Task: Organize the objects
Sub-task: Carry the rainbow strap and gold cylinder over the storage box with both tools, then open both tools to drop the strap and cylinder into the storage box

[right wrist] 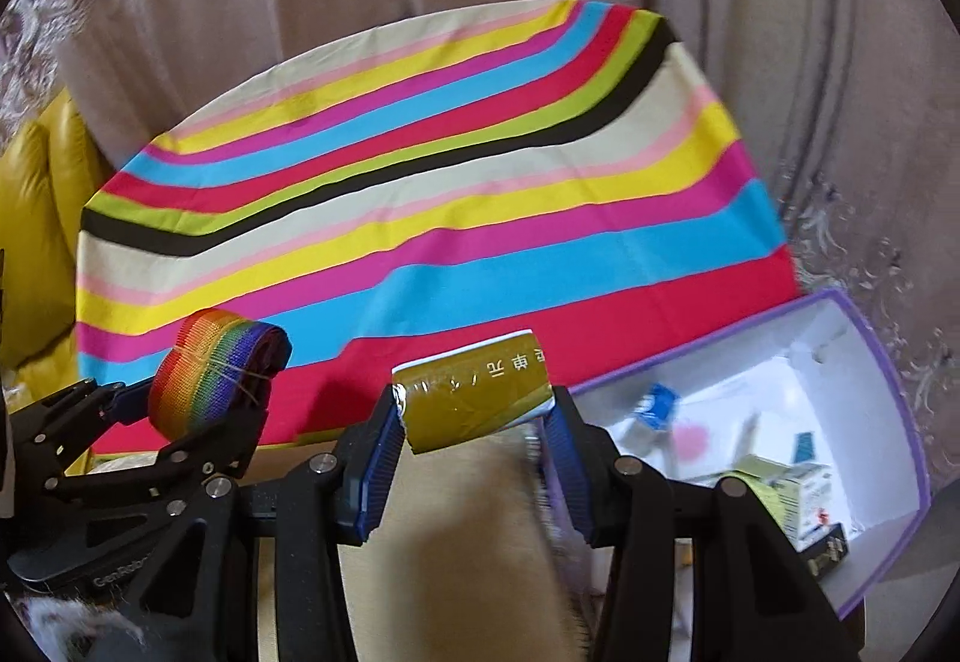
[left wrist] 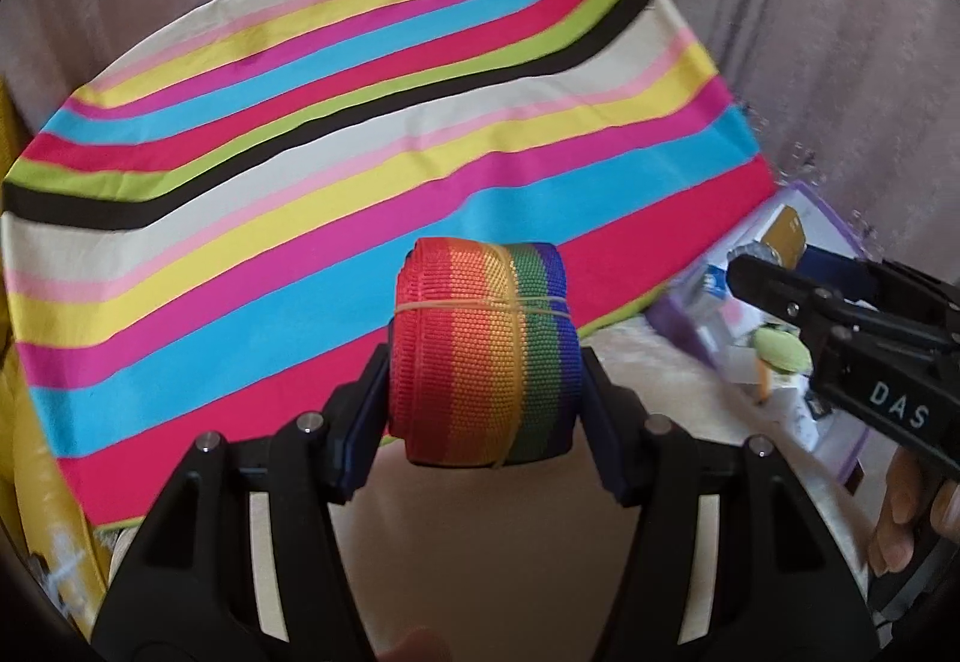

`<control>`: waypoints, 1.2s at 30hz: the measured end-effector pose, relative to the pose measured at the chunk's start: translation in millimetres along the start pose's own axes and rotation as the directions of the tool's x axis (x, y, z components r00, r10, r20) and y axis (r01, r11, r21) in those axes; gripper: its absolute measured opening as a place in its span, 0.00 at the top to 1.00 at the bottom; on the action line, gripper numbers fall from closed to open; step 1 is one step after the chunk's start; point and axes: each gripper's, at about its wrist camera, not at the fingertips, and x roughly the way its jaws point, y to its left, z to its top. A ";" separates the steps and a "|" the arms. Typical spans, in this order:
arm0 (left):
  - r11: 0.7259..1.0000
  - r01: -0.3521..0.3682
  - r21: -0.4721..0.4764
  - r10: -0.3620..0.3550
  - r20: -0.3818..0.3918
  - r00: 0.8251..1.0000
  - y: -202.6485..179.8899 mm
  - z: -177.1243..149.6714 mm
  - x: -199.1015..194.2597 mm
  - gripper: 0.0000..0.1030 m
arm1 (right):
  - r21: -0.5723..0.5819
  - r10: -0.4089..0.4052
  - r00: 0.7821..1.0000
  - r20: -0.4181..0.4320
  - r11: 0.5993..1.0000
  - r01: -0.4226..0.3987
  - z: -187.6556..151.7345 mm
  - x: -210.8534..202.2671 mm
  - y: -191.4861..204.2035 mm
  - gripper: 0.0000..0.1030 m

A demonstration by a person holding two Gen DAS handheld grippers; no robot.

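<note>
Two loads are in the air at once. The left tongs [left wrist: 483, 362] are clenched on a rainbow webbing roll [left wrist: 483, 350] bound by a rubber band, above the near edge of the striped cloth [left wrist: 336, 152]. The right tongs [right wrist: 474, 422] pinch a gold packet [right wrist: 474, 398] just left of the purple-rimmed box [right wrist: 888, 380], which already holds small items. To place well, I judge each load should be carried clear over the box rim before release, one at a time so the tongs don't collide.
</note>
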 end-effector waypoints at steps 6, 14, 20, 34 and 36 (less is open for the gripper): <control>0.991 0.102 0.087 -0.099 -0.038 0.994 -45.4 11.1 8.5 0.40 | 0.049 -0.070 0.998 0.000 0.996 0.070 -11.6 -16.1 -38.7 0.53; 0.967 0.183 0.177 -0.169 -0.088 0.982 -101.3 21.3 22.0 0.40 | 0.108 -0.162 0.987 -0.011 0.981 0.163 -24.9 -29.9 -91.1 0.53; 0.950 0.212 0.230 -0.186 -0.128 0.974 -135.8 24.9 35.4 0.40 | 0.138 -0.215 0.976 -0.020 0.967 0.215 -33.7 -36.3 -121.7 0.53; 0.925 0.252 0.284 -0.192 -0.222 0.956 -199.5 37.2 72.4 0.40 | 0.195 -0.296 0.954 -0.046 0.934 0.300 -39.7 -30.5 -175.4 0.53; 0.924 0.257 0.282 -0.193 -0.236 0.952 -204.8 38.2 77.6 0.40 | 0.196 -0.310 0.949 -0.050 0.929 0.314 -40.3 -29.7 -181.0 0.53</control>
